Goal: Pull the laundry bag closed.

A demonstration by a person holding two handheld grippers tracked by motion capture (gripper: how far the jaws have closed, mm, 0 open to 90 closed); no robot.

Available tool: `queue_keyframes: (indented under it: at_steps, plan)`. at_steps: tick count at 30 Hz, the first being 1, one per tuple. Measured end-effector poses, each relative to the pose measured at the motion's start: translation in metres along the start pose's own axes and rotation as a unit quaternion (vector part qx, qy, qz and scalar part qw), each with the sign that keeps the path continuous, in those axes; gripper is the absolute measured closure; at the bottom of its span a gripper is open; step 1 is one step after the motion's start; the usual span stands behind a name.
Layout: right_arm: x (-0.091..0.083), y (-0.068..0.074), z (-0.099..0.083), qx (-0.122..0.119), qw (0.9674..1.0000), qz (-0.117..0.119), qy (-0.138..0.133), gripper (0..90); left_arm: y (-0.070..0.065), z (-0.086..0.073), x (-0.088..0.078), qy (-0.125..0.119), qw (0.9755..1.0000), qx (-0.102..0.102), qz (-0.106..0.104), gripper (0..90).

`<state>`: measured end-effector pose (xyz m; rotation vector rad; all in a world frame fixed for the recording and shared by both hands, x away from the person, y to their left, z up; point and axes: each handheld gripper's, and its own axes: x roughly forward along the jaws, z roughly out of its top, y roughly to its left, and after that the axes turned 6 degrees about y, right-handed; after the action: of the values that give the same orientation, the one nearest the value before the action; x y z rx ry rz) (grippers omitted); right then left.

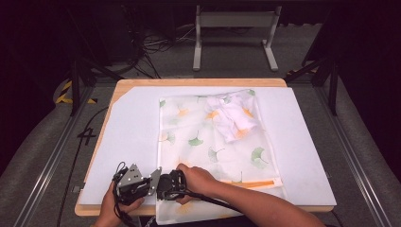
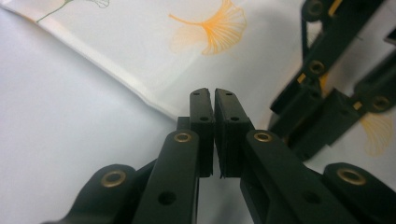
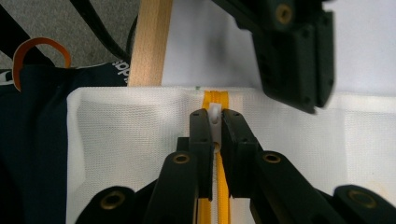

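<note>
White foam board [image 1: 132, 127] covers most of a light wooden table [image 1: 198, 82], and on this board lies a thin white mesh bag [image 1: 189, 137] printed with green and orange ginkgo leaves; a folded white garment [image 1: 234, 118] is inside it near the far right corner. Around the table the floor is grey carpet, with black cables, a grey metal stand [image 1: 234, 35] behind and a dark room beyond. In the right gripper view, white letters on the dark cloth at the left edge are cut off and I cannot read them. The left gripper [image 2: 214, 100] has its jaws pressed together at the near left edge of the bag, holding the fabric edge as far as I can tell. The right gripper [image 3: 214, 116] is just beside it, jaws clamped on the white zipper pull [image 3: 214, 113] of the orange zipper [image 3: 214, 97].
</note>
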<state>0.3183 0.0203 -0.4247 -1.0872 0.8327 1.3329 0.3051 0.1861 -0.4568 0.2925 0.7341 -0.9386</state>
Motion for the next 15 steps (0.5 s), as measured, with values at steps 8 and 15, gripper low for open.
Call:
queue_keyframes:
  at_steps: [8, 15]
  plan:
    - [0.000, 0.002, -0.003, 0.014, 0.9999, 0.001, -0.006, 83.1, -0.003, 0.001, 0.007, 0.034, 0.9991, 0.019, 0.017, 90.0]
    - [-0.001, 0.003, -0.004, 0.010, 0.9999, -0.004, 0.000, 84.2, -0.003, 0.000, 0.006, 0.034, 0.9991, 0.020, 0.018, 90.0]
